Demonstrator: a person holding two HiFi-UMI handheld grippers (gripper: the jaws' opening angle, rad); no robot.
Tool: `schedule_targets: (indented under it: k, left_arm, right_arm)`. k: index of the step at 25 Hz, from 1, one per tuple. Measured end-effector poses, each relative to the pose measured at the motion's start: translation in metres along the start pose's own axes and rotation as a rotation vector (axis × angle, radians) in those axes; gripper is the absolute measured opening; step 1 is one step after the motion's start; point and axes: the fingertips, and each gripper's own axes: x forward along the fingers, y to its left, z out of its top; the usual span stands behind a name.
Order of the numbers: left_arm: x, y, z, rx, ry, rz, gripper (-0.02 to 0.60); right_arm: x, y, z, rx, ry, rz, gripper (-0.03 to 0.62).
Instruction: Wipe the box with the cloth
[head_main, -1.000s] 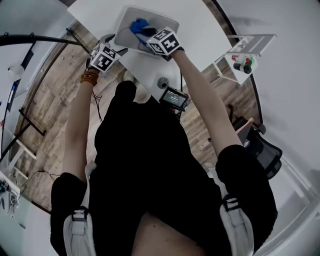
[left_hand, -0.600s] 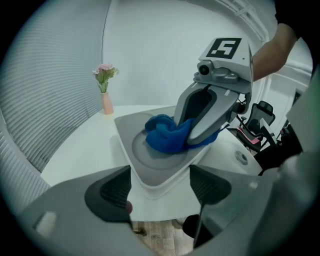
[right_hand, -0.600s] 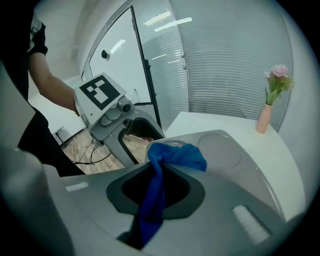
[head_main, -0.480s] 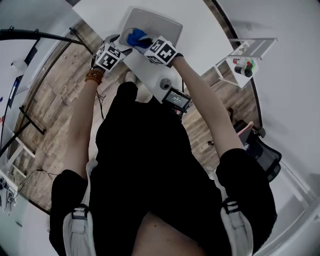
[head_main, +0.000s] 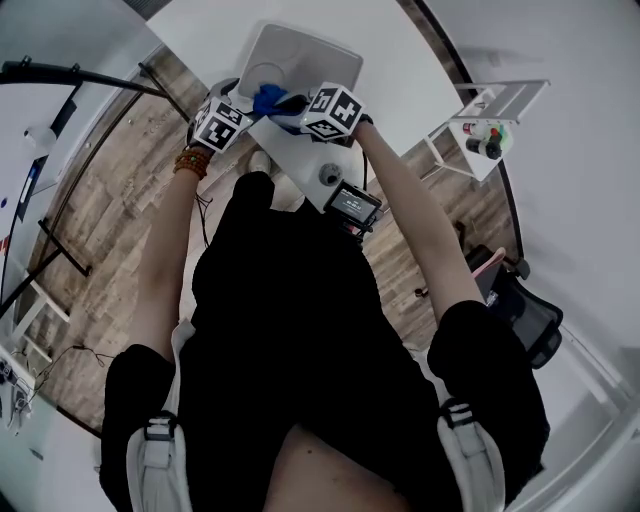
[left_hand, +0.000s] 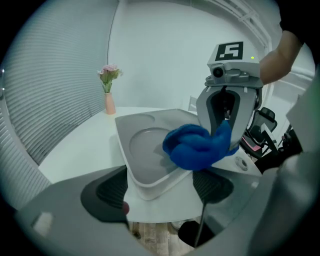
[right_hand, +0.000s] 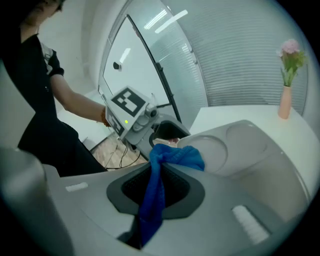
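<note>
White counter (head_main: 410, 60) carries a pale grey box (left_hand: 142, 147) with a round hollow on top, close to the near edge. The left hand-held gripper (left_hand: 159, 191) stands wide, with the box's corner between its jaws. A flower vase (left_hand: 108, 95) stands well apart behind. The bunched blue cloth (left_hand: 195, 147) rests on the box's right rim, pinched in the right hand-held gripper (right_hand: 155, 192), whose body hides the cloth's tail.

Flower vase (left_hand: 109, 101) on white table (left_hand: 75, 150); wooden floor (head_main: 110, 200).
</note>
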Motion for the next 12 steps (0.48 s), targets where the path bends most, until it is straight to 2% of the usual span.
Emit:
schedule_targets:
  k: [1,3,6,9,12]
  left_arm:
    - [0.000,0.000,0.002,-0.007,-0.003,0.004,0.400]
    - [-0.001,0.003,0.007,0.000,-0.010,0.026,0.400]
    - [-0.002,0.004,0.008,0.011,-0.021,0.031,0.400]
    - [-0.002,0.003,0.007,0.000,-0.024,0.034,0.400]
    - [-0.002,0.002,0.009,-0.017,-0.026,0.045,0.399]
  right_arm:
    - [-0.012,-0.002,0.005,0.017,-0.062,0.011,0.067]
    - [-0.044,-0.020,0.021,0.080,-0.222,-0.022,0.067]
    - [-0.093,-0.067,0.043,0.148,-0.399,-0.182,0.067]
    - [-0.126,-0.117,0.049,0.161,-0.437,-0.379,0.067]
    - [-0.134,-0.154,0.043,0.191,-0.405,-0.499,0.067]
